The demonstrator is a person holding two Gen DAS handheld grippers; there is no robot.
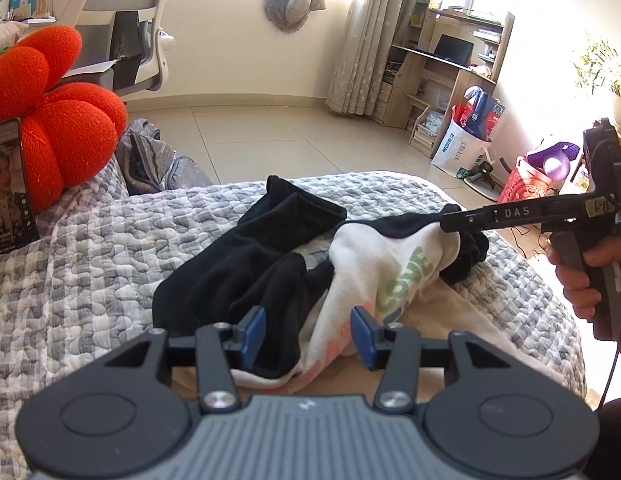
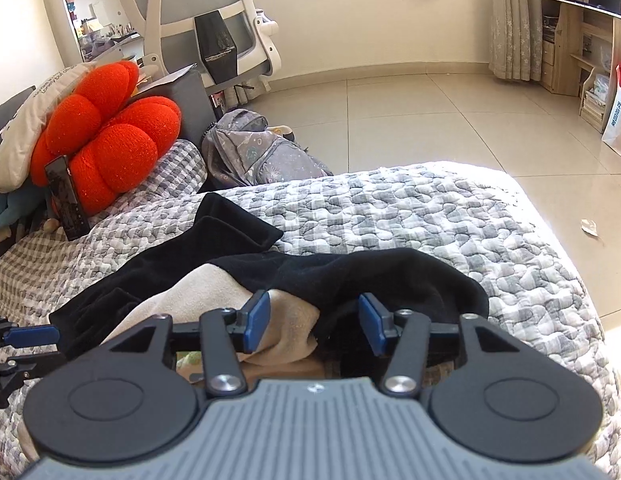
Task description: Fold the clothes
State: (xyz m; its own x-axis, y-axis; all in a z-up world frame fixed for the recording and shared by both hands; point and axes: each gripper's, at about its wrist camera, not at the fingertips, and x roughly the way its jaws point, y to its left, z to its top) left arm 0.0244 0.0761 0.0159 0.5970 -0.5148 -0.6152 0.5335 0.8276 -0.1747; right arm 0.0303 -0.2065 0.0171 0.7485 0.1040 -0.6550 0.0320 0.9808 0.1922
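Two garments lie heaped on the quilted bed (image 1: 90, 248): a black piece (image 1: 246, 248) spread toward the cushion side, and a white top with green lettering (image 1: 390, 264) bunched over it. Both tools stand released, blue pads apart with cloth beneath but nothing pinched: left gripper (image 1: 308, 334), right gripper (image 2: 313, 322). This looks like the gap between grips, probably after a fold, though the heap hides its edges. Next comes finding a hem and pinching it cleanly.
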